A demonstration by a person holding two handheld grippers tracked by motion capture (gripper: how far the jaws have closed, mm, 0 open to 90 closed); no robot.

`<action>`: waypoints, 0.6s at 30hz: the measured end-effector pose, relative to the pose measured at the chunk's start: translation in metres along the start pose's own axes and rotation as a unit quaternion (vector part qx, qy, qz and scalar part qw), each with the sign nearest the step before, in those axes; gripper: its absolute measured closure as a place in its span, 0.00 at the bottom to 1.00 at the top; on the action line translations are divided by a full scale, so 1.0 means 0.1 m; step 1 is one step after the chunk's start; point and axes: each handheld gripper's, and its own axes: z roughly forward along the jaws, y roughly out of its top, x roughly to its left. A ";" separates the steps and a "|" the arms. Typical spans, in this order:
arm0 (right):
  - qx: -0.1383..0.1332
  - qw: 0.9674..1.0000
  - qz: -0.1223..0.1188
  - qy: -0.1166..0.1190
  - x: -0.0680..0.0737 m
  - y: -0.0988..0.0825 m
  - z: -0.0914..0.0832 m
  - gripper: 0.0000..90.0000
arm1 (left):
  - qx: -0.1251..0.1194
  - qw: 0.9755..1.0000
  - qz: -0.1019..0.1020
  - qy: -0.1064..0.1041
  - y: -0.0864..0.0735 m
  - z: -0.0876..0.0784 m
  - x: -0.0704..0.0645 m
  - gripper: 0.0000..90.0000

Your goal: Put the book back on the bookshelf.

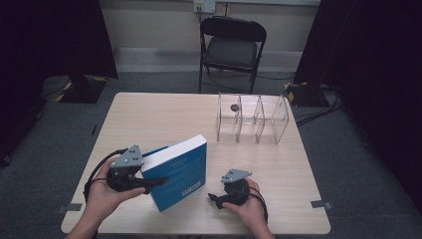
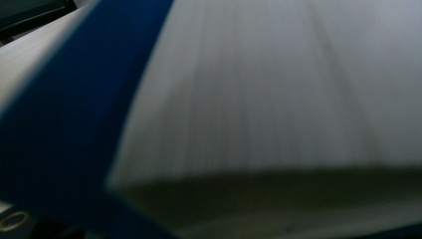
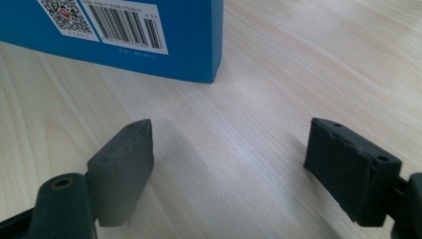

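Note:
A thick blue book (image 1: 181,174) sits tilted on the wooden table (image 1: 149,119), its left long edge raised so the white page edges show. My left gripper (image 1: 149,185) reaches in from the left with that edge between its jaws. One black jaw lies across the cover, and the jaws look slightly apart around the book. In the left gripper view the book's pages (image 2: 268,99) and its blue cover (image 2: 64,129) are very close and blurred. My right gripper (image 1: 214,198) rests on the table right of the book, open and holding nothing. Beyond my right gripper (image 3: 229,149) lies the book's barcode corner (image 3: 129,30).
A clear plastic divider rack (image 1: 252,119) stands at the back right of the table, with a small dark round thing (image 1: 234,106) in its left slot. A black folding chair (image 1: 231,47) stands beyond the far edge. Cables lie on the floor at right.

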 end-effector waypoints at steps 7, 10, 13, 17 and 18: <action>0.001 1.000 -0.004 -0.001 0.00 0.00 0.00 0.20 | 0.001 1.000 0.008 -0.008 0.00 -0.01 -0.03 0.63; 0.002 1.000 -0.004 -0.001 0.00 0.00 0.00 0.20 | 0.008 1.000 0.010 -0.014 0.02 0.00 -0.04 0.67; 0.001 1.000 -0.002 0.000 0.00 0.00 0.00 0.20 | 0.031 0.999 0.025 -0.021 0.08 0.00 0.03 0.68; 0.001 1.000 -0.003 0.000 0.00 0.00 0.00 0.20 | 0.038 0.998 0.044 -0.034 0.10 0.00 0.13 0.68; 0.001 1.000 -0.003 0.000 0.00 0.00 0.00 0.20 | 0.041 0.997 0.047 -0.035 0.10 -0.01 0.15 0.68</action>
